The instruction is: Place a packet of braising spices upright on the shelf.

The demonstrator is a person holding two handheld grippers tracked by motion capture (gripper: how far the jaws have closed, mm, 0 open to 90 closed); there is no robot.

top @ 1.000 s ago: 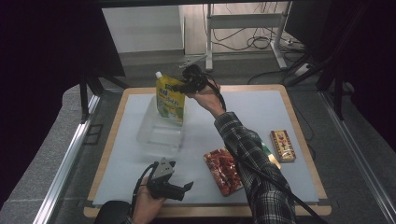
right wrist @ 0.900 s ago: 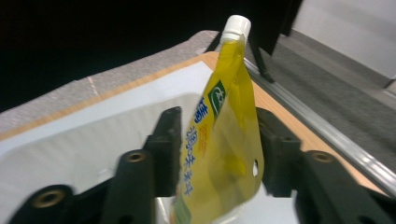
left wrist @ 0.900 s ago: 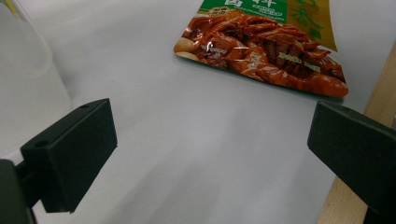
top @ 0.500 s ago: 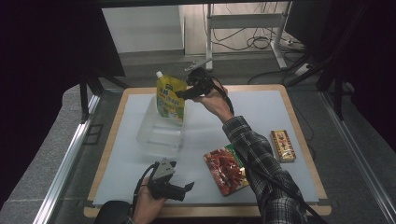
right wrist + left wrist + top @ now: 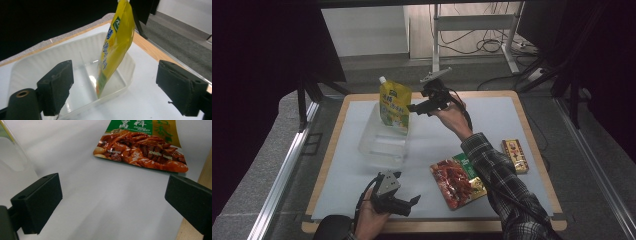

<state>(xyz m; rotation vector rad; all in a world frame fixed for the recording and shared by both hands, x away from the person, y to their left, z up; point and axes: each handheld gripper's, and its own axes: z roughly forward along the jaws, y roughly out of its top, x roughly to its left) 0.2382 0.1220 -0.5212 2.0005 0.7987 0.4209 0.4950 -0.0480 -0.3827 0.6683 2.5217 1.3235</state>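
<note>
Dim workroom, cables and a metal stand behind; white mat on a wood-edged table [image 5: 492, 95] at centre.

Landmark: clear plastic tray [image 5: 379, 145], toward the far left of the mat.

Yellow spouted pouch [image 5: 395, 106] standing in the tray's far end, leaning against the wall, white cap up. Same pouch [image 5: 113, 47] seen close in the right gripper view, tilted, lower edge down inside the tray [image 5: 45, 57].

Right gripper [image 5: 417, 108] just right of the tray's far end, level with the pouch and pointing at it. Jaws wide apart, just been opening; nothing between the pads, pouch free of them and a little way beyond the tips.

Left gripper [image 5: 412, 204] nearer than the tray, close to the mat's near edge, low over the mat. Jaws apart, bare mat between them.

Red-and-green food packet [image 5: 458, 180] lying flat to the right of the tray and nearer, partly under the plaid sleeve [image 5: 497, 175]; same packet [image 5: 142, 152] ahead of the left gripper's jaws, with a corner of the tray [image 5: 12, 162] at the left edge of that view.

Small red-and-gold box [image 5: 515, 155] flat on the mat, well to the right of the tray, beyond the sleeve.
</note>
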